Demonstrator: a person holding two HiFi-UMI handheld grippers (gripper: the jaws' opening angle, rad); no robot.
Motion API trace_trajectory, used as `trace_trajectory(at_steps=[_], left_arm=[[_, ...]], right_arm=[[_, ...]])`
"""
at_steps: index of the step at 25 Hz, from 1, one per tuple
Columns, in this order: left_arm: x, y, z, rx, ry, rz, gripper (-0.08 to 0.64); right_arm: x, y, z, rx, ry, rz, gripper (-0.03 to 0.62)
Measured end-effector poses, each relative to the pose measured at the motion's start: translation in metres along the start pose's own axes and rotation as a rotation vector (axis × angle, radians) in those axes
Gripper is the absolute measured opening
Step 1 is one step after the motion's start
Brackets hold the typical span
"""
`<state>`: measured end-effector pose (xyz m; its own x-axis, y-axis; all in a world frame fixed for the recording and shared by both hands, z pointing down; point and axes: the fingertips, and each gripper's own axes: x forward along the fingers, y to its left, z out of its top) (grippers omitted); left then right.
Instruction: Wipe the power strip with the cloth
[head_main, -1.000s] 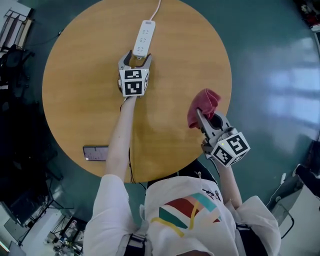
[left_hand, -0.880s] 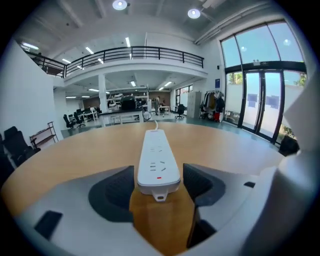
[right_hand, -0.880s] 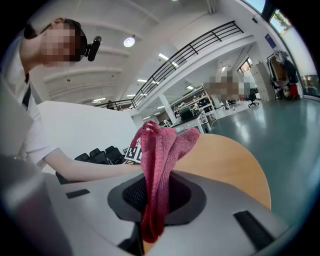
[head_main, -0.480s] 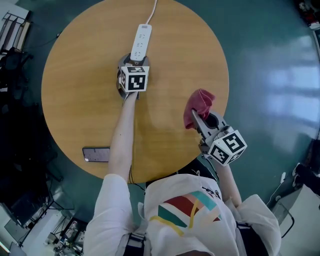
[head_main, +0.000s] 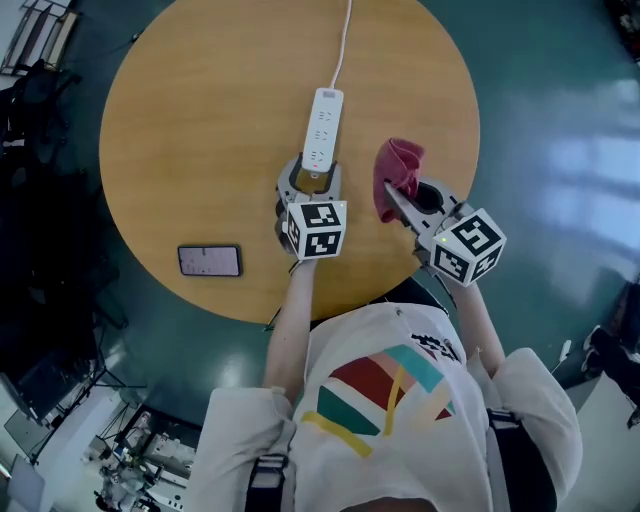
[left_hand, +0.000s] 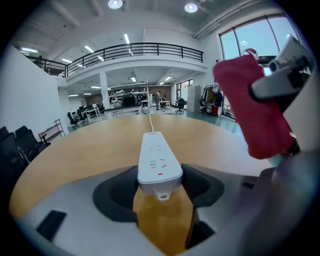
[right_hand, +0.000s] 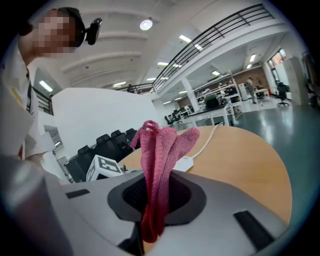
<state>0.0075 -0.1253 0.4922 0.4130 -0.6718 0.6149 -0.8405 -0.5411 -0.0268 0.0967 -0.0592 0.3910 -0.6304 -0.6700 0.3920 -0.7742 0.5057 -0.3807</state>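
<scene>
The white power strip (head_main: 321, 130) lies on the round wooden table (head_main: 200, 130), its cable (head_main: 343, 45) running off the far edge. My left gripper (head_main: 312, 172) is shut on the strip's near end, the jaws having just closed slightly onto it. In the left gripper view both pads (left_hand: 117, 192) press the strip (left_hand: 158, 162). My right gripper (head_main: 400, 195) is shut on a pink-red cloth (head_main: 397, 170), held just right of the strip and above the table. The cloth (right_hand: 160, 165) stands bunched between the jaws and also shows in the left gripper view (left_hand: 252, 110).
A phone (head_main: 209, 261) lies on the table's near left part. The table's near edge runs close under both grippers, with dark green floor (head_main: 560, 120) around it. The person's torso is right behind the grippers.
The left gripper closed on the strip's near end and dragged it across the table toward the person. The right gripper carried the cloth in closer to the strip.
</scene>
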Motion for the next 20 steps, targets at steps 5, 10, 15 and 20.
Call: trace_trajectory(at_steps=[5,10,15,20], left_arm=[[-0.048,-0.039,-0.056,-0.004,0.047,-0.022,0.318],[-0.060,-0.042,-0.090,0.032,0.034,-0.011,0.318],[-0.060,-0.042,-0.093,0.051,0.028,0.007,0.318],[-0.059,-0.044,-0.092,0.050,0.027,0.003,0.318]], right_arm=[[0.024,0.038,-0.010,-0.186,0.203,0.237,0.038],[0.052,0.084,-0.044,-0.280,0.417,0.496,0.038],[0.077,0.107,-0.087,-0.306,0.620,0.625,0.038],[0.095,0.103,-0.114,-0.358,0.768,0.630,0.038]])
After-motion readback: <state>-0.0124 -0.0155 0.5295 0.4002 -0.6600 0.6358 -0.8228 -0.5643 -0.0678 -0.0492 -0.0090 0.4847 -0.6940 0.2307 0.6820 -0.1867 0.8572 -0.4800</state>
